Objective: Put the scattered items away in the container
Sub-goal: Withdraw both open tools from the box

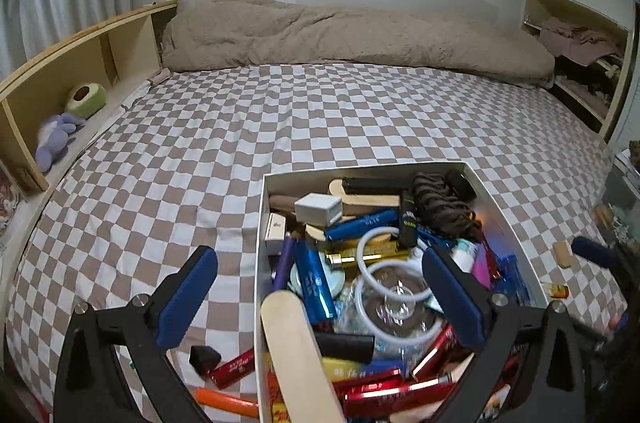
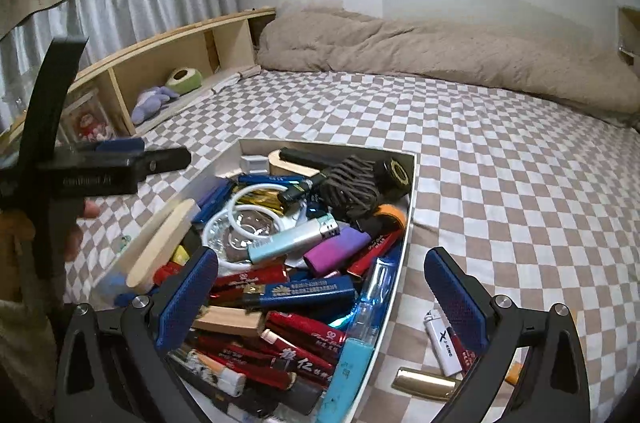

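A white box on the checkered bed is heaped with lighters, wooden sticks and other small items. My left gripper is open and empty, its jaws astride the box's left wall. Beside that wall lie a red lighter, a small black piece and an orange item. My right gripper is open and empty over the box's near right corner. Right of the box lie a white lighter and a gold lighter. The left gripper also shows in the right wrist view.
A tan item and a small orange-capped item lie on the bed right of the box. A rolled beige duvet runs along the far wall. A wooden shelf with plush toys lines the left side.
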Demonstrator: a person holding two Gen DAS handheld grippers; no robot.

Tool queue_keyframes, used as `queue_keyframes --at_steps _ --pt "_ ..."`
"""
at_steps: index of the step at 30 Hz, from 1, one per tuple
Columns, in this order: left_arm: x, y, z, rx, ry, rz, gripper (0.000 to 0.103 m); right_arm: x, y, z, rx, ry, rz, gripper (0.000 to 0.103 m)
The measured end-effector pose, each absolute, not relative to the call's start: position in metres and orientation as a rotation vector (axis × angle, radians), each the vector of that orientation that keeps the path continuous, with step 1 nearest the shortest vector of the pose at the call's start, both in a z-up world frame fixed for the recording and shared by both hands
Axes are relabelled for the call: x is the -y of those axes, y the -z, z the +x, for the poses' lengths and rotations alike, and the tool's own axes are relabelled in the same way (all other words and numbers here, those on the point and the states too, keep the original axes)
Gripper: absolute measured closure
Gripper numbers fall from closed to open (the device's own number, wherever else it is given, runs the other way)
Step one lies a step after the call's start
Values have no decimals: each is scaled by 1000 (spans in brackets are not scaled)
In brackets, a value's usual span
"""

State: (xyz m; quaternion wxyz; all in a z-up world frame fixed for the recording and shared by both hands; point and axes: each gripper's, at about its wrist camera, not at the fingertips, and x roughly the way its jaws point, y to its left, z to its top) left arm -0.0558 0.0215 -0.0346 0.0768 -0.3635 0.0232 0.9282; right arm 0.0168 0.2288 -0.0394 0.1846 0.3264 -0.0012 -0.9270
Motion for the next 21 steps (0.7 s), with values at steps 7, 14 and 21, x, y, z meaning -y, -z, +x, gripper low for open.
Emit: queue_keyframes --at_steps 7,14,21 --pt "-9 26 -27 -69 -2819 -1030 0 -219 30 31 -72 2665 886 0" --pt "3 20 2 -101 -2855 -965 0 -216 24 50 -140 2748 858 0" --pt "16 14 30 -74 -2852 -908 0 -218 15 72 -144 2810 840 0"
